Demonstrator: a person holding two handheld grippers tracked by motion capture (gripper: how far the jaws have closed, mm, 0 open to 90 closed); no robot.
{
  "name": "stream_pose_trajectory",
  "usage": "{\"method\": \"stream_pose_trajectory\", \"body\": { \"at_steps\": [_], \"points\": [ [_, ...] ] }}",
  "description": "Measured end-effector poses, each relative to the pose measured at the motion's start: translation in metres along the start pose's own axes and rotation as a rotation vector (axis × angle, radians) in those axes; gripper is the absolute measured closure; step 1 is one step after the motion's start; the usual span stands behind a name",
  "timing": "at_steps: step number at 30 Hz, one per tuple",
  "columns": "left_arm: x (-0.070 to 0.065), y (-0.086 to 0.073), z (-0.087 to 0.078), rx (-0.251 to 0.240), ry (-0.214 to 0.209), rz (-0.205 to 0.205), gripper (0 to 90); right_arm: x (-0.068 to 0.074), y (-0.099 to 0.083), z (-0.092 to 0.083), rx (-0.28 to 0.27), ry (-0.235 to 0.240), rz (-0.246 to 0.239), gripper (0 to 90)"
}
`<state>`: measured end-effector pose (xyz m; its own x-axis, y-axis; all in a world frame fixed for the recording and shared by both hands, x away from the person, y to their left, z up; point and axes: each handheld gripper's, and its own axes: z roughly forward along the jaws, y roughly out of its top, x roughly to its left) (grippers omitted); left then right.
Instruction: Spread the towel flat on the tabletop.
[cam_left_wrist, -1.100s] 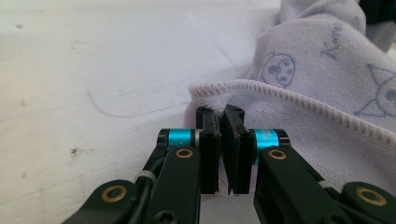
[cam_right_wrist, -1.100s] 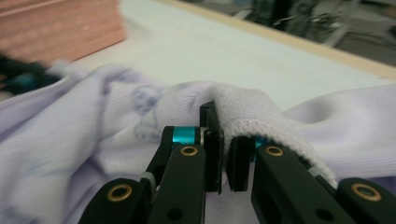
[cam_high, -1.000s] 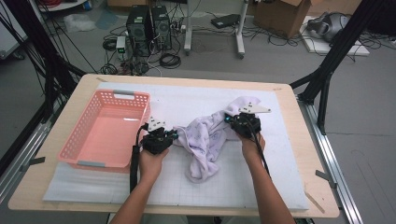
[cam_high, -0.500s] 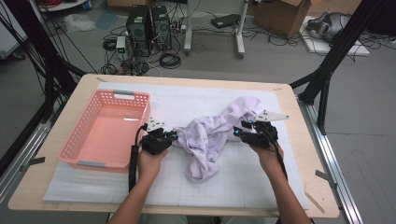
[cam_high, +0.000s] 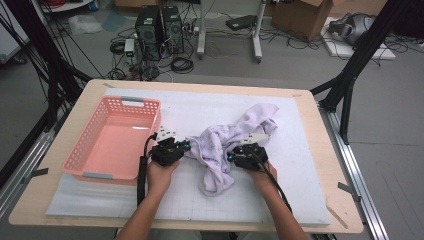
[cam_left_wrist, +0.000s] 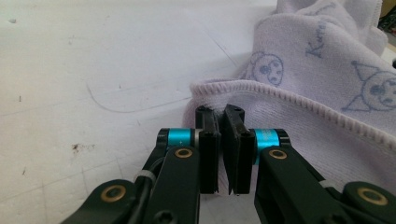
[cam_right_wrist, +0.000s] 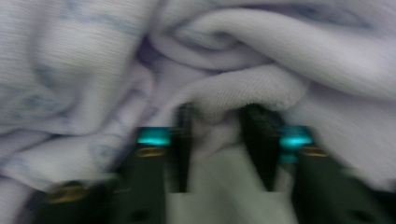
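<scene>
A lilac towel (cam_high: 225, 142) with cartoon prints lies crumpled on the white mat, right of a pink basket. My left gripper (cam_high: 186, 146) sits at the towel's left edge. In the left gripper view its jaws (cam_left_wrist: 219, 112) stand almost together, pinched on the stitched hem of the towel (cam_left_wrist: 327, 70). My right gripper (cam_high: 231, 155) points left into the towel's near-middle part. Its jaws have just been closing, and in the blurred right gripper view a thick fold of the towel (cam_right_wrist: 233, 56) fills the gap between the fingertips of the right gripper (cam_right_wrist: 215, 116).
The pink perforated basket (cam_high: 82, 150) stands empty on the left of the mat. The white mat (cam_high: 300, 190) covers most of the wooden table (cam_high: 345, 220). Behind the table, cables and computer cases lie on the floor.
The right hand left the towel's far right end, swung out to the right, then came back left and nearer to the person, into the towel's middle. The left hand stayed put.
</scene>
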<state>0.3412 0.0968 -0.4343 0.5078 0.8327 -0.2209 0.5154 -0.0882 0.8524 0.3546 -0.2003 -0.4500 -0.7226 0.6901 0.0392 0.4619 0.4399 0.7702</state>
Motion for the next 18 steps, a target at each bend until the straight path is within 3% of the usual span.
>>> {"method": "stream_pose_trajectory", "body": {
  "at_steps": [2,4,7,12,18],
  "points": [
    [0.0,0.0,-0.001,-0.005,-0.003,-0.003,84.6,0.003,0.001,0.0,0.006,0.021,-0.003,83.2],
    [0.0,0.001,-0.003,-0.007,-0.007,-0.002,84.6,0.0,-0.001,-0.006,0.014,0.059,0.04,83.7],
    [-0.001,0.001,-0.003,-0.006,-0.013,-0.004,84.6,-0.005,-0.008,-0.028,-0.007,0.081,0.06,83.8],
    [-0.006,0.001,-0.002,-0.005,-0.017,0.0,84.6,-0.011,-0.03,-0.076,-0.027,0.083,0.075,83.9],
    [-0.009,0.001,0.001,-0.003,-0.015,-0.003,84.7,-0.024,-0.063,-0.131,-0.038,0.027,0.126,84.1]
  ]
}}
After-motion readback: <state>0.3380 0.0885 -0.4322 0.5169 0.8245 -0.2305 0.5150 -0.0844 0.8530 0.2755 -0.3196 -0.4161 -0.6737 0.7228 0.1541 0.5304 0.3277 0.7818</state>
